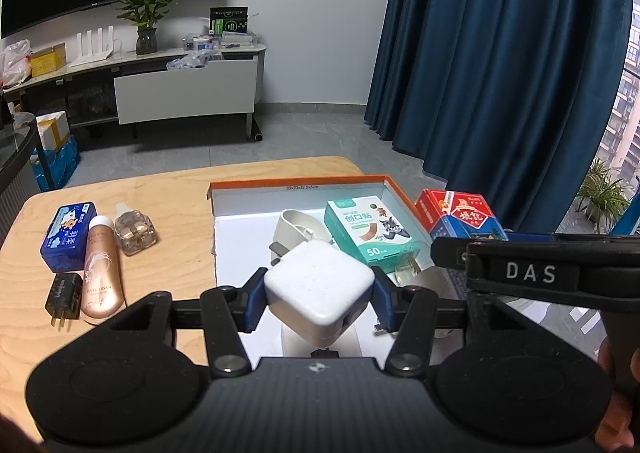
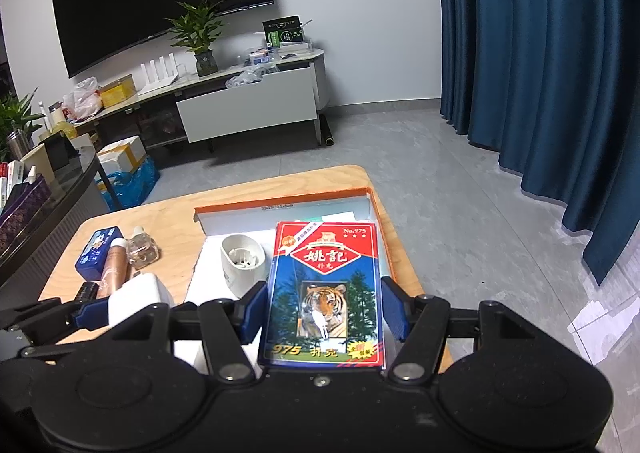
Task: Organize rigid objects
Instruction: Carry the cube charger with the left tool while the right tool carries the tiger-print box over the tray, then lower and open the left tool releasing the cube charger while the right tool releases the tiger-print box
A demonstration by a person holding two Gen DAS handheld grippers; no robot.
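- At the far left of the wooden table (image 1: 168, 189), a blue tin (image 1: 69, 235) is seen lying flat, with a rose-gold tube (image 1: 101, 273) touching its right side and a black plug (image 1: 64, 299) just in front of it.
- A small glass bottle (image 1: 134, 233) is set just beside the tube's cap end, between the tube and the box.
- A shallow orange-edged box (image 1: 296, 185) is placed on the right part of the table; a white cup-shaped object (image 2: 243, 259) lies tilted inside it, and a teal plaster box (image 1: 368, 231) is seen inside to the right of that.
- A white charger (image 1: 320, 285) is clamped between the blue pads of the left gripper (image 1: 319, 299) and is held over the near part of the box.
- A red and blue card pack (image 2: 326, 293) with a tiger picture is gripped at its long edges by the right gripper (image 2: 324, 311), and is held over the right side of the box.
- In the left wrist view, the card pack is seen at the far right, beyond the right gripper's black body.
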